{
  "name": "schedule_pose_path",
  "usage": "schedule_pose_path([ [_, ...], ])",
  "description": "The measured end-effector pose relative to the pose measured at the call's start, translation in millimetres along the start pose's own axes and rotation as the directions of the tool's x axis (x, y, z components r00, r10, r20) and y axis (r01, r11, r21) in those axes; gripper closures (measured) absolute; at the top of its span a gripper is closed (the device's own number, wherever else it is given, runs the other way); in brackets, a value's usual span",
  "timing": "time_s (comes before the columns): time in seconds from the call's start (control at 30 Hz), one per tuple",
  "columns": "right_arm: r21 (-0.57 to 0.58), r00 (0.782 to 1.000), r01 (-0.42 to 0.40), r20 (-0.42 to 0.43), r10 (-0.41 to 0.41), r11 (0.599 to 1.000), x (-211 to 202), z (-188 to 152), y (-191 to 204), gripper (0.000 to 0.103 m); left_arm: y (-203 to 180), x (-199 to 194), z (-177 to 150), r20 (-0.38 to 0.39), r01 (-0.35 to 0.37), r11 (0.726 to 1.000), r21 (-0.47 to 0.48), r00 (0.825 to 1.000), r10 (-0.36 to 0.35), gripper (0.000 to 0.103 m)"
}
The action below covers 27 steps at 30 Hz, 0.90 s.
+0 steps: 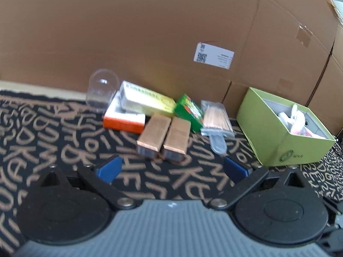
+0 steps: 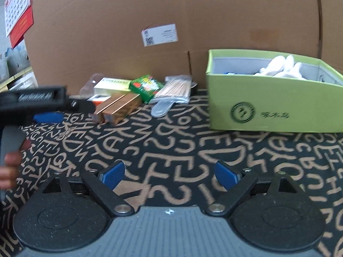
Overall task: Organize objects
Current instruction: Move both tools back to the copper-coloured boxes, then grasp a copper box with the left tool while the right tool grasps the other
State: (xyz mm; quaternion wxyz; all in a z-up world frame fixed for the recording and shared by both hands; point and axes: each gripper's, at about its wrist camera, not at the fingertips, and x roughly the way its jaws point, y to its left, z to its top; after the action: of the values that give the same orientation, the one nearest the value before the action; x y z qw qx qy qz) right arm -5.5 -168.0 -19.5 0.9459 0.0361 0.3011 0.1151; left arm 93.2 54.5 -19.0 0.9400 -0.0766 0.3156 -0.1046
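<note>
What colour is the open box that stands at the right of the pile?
Light green, with a dark round logo on its side; the right wrist view shows it best.

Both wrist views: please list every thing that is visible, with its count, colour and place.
cloth: 1, black with tan letters, under everything
cardboard boxes: several, brown, behind the pile
clear cup: 1, transparent, far left of pile
orange-white box: 1, under the yellow box
yellow box: 1, silver-yellow, lying atop
copper boxes: 2, side by side, front of pile
green pack: 1, green-red, middle
stick packet: 1, tan sticks, right of pile
green box: 1, lime, open, white items inside
calendar: 1, red-white, upper left
left gripper: open, empty
right gripper: open, empty
hand: 1, left edge
</note>
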Motion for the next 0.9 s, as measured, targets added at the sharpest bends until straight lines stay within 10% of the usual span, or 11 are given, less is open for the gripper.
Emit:
schedule_pose_path([
  [0.23, -0.006, 1.0, 0.014, -0.007, -0.014, 1.0, -0.4, 0.4, 6.2, 0.009, 20.8, 41.9, 13.9, -0.057, -0.008, 0.999, 0.04, 0.998, 0.011, 0.042],
  [0.53, -0.017, 1.0, -0.002, -0.028, 0.002, 1.0, 11.0, 4.0, 21.9, 0.009, 35.0, 64.1, 24.3, -0.042, -0.034, 0.998, 0.052, 0.998, 0.036, 0.042],
  [0.67, -0.035, 1.0, 0.001, -0.03, -0.002, 0.999, 11.3, 5.5, 29.0, 0.009, 30.3, 59.3, 24.0, -0.053, 0.036, 0.993, 0.109, 0.998, -0.03, 0.065],
  [0.9, -0.022, 0.999, 0.014, -0.04, -0.015, 1.0, 19.5, 8.8, 35.4, 0.009, 36.6, 59.0, 23.0, -0.048, -0.037, 0.991, 0.13, 0.998, 0.044, 0.047],
])
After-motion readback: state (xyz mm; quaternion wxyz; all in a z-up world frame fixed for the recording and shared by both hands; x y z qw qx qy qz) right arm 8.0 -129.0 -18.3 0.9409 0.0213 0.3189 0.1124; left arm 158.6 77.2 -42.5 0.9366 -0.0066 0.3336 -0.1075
